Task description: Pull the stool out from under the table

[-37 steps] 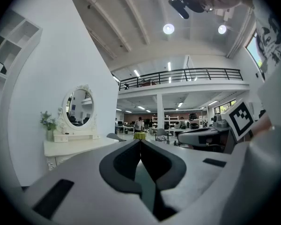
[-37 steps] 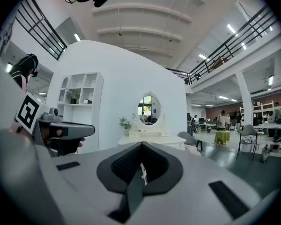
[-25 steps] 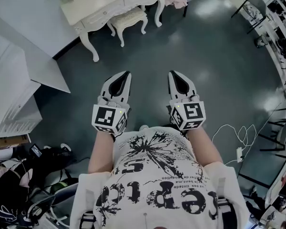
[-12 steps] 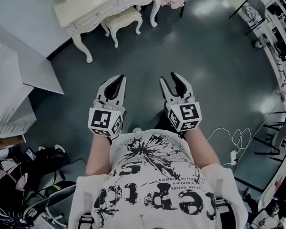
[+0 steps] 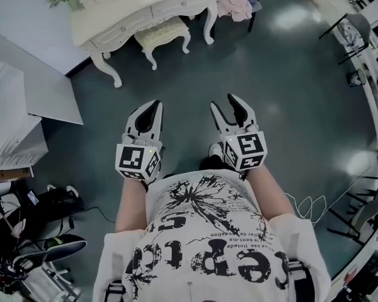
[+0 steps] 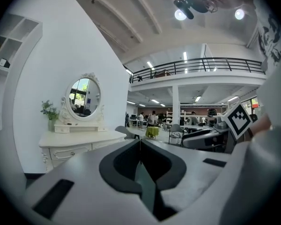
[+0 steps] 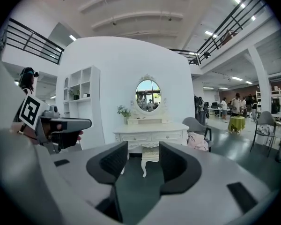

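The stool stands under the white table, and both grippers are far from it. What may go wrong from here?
1. The stool sits between the table legs; a crooked pull may knock one of them.
2. The left gripper is shut, while the right gripper has just been opening, with nothing between its jaws; a one-sided grip may twist the stool.

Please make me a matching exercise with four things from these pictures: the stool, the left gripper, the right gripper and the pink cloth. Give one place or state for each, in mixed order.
1. stool
2. left gripper
3. right gripper
4. pink cloth

a. jaws apart, nothing between them
b. lies on the chair beside the table
c. jaws together
d. stands under the white table

Pairs: 1-d, 2-c, 3-a, 4-b.
Note: the right gripper's jaws have just been opening.
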Available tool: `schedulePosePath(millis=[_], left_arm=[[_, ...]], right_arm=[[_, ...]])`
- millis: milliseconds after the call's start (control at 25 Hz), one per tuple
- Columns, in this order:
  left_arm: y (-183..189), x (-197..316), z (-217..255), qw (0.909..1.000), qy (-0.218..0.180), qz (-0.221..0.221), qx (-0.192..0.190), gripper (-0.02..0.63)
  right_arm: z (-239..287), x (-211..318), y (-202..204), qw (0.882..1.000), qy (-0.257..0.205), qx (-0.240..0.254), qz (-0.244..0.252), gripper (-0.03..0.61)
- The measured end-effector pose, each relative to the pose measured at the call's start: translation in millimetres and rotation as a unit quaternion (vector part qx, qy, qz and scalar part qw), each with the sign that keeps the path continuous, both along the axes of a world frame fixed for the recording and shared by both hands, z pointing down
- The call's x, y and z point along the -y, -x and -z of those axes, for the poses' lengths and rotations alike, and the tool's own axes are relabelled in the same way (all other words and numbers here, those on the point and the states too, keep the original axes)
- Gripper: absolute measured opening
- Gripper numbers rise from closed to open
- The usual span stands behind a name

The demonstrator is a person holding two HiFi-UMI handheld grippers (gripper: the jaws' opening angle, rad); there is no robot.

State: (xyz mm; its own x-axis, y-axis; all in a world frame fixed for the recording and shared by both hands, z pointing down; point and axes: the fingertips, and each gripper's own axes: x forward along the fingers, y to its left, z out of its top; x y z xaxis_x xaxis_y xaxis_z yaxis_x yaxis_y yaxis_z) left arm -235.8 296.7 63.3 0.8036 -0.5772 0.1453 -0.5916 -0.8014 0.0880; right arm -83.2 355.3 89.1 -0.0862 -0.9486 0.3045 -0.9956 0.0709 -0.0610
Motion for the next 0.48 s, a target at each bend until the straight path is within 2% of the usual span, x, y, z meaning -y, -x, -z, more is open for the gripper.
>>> schedulePosePath(millis=[280,480], left_arm=[[-91,39,-9,0.9981,0.012,0.06,-0.001,0.017],[-125,55,-30,0.9944,0.036,0.099,0.008,0.017]], right_arm=[[-8,51,-108,0.998,0.014,-0.017,0.055,0.204],[-35,81,-152,0.996,0.043,-0.006,0.084,0.212]])
